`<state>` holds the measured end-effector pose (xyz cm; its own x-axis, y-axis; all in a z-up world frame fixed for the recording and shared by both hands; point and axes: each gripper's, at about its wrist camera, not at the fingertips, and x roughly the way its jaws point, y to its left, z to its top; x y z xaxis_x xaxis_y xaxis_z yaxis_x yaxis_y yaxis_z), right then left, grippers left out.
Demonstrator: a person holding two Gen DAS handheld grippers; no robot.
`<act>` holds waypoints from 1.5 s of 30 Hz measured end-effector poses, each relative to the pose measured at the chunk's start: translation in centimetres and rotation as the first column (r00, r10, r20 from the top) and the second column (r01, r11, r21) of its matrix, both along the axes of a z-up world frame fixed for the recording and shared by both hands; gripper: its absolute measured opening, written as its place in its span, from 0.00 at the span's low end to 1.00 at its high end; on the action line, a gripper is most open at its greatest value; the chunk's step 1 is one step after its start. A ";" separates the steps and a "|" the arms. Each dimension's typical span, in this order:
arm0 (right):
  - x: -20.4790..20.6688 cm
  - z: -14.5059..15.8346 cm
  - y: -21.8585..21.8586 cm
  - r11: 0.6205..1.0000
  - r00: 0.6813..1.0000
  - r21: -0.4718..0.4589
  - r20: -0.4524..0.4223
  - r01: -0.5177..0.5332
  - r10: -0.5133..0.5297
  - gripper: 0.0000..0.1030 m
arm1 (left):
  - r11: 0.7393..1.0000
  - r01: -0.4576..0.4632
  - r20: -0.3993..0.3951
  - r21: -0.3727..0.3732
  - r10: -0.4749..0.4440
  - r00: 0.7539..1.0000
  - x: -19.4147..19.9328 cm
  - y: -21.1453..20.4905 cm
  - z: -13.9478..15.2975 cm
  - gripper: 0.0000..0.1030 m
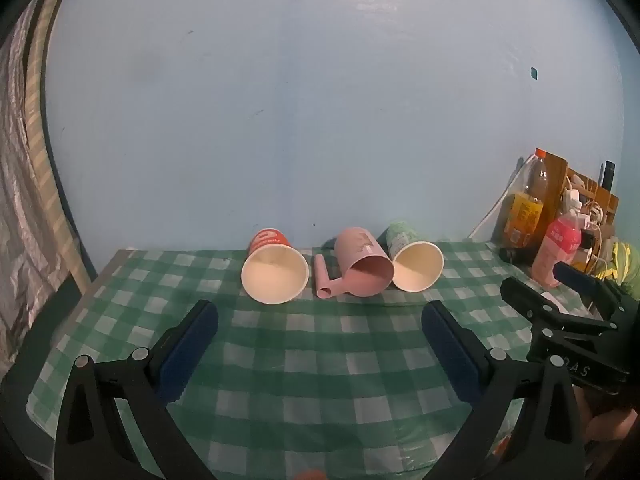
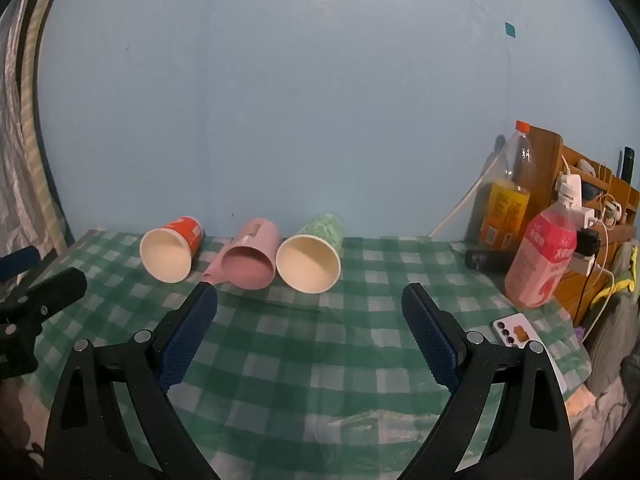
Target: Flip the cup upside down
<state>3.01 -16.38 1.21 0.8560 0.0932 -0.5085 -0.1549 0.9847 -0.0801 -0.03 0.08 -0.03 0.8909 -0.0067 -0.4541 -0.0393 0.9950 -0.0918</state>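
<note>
Three cups lie on their sides at the back of the green checked table (image 1: 320, 360), mouths toward me: a red paper cup (image 1: 274, 266) (image 2: 170, 250), a pink plastic cup with a handle (image 1: 362, 266) (image 2: 250, 258), and a green paper cup (image 1: 414, 262) (image 2: 312, 256). My left gripper (image 1: 320, 312) is open and empty, well short of the cups. My right gripper (image 2: 310, 294) is open and empty, just in front of the pink and green cups. Each gripper shows at the edge of the other's view.
At the back right stand an orange-capped bottle (image 2: 508, 200), a pink drink bottle (image 2: 544, 256) and a wooden shelf with cables (image 2: 592, 192). A dark cylinder (image 2: 486, 259) and a phone (image 2: 516, 334) lie on the table's right side. The blue wall is close behind the cups.
</note>
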 end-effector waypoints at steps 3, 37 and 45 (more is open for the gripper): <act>0.2 0.1 0.1 1.000 1.000 -0.002 -0.019 0.002 -0.002 0.90 | 1.000 0.008 -0.005 0.001 -0.008 1.000 0.2 0.1 0.4 1.00; 0.4 -0.7 0.1 1.000 0.999 0.017 -0.043 0.003 -0.002 0.90 | 1.000 0.027 -0.011 0.011 -0.027 1.000 0.0 -0.6 -0.6 1.00; 0.4 -0.9 0.3 1.000 0.999 0.013 -0.046 -0.002 0.003 0.90 | 1.000 0.027 -0.012 0.010 -0.026 1.000 0.1 -0.5 -0.6 1.00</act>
